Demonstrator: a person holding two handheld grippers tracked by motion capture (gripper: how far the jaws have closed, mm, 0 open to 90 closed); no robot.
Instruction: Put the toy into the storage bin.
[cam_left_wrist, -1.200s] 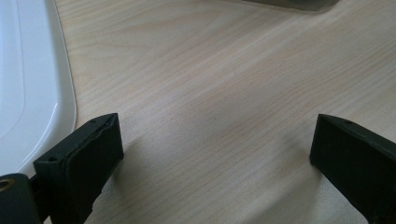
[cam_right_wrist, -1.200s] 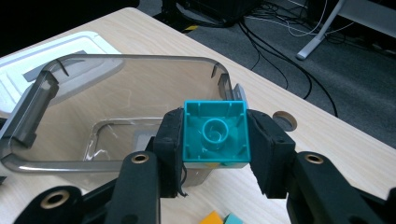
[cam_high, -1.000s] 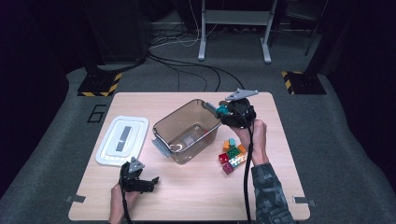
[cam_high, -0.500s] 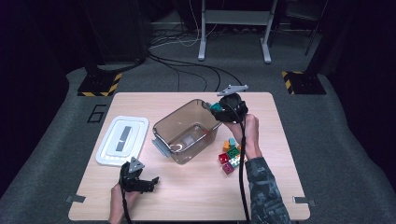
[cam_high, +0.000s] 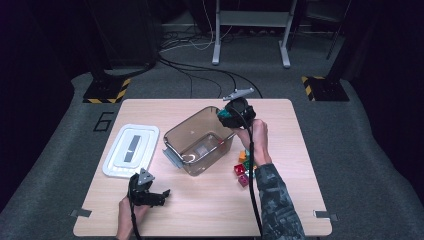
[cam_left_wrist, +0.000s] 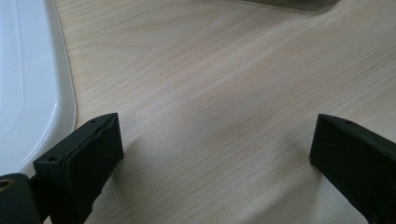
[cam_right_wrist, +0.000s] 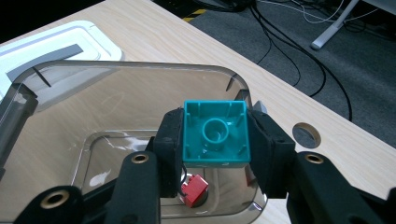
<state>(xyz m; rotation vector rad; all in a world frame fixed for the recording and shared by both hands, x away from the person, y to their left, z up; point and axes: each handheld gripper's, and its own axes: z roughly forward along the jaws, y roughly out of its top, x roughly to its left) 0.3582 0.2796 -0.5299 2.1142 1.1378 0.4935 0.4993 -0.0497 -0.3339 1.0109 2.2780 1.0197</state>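
Between the two black pads of my right gripper (cam_right_wrist: 215, 140) sits a teal building block (cam_right_wrist: 215, 135), turned so that I look into its hollow underside with the round tube in the middle. The pads press on its two sides, so the grip looks firm. I hold it above the far right corner of the clear plastic bin (cam_high: 172, 137), just over the rim. Down through the bin wall I see one small red block (cam_right_wrist: 192, 186) lying on the bottom, partly hidden by my jaws.

From the high view, the right gripper (cam_high: 231, 114) hangs at the far edge of the bin, and on the table to the right of the bin, nearer to me, waits a small pile of coloured blocks (cam_high: 243, 167). The white lid (cam_high: 131, 150) lies flat to the left of the bin, apart from it.

My left gripper (cam_high: 150, 192) rests low at the near left part of the wooden table (cam_high: 300, 150). Its jaws stand wide apart with only bare wood between them, and the edge of the lid is just beside its left jaw.

I judge the step in hand as carrying the teal block into the bin. The next move, I think, calls for bringing the block a little more over the open middle, lowering it, then spreading the jaws so that it drops inside and does not catch on the rim.
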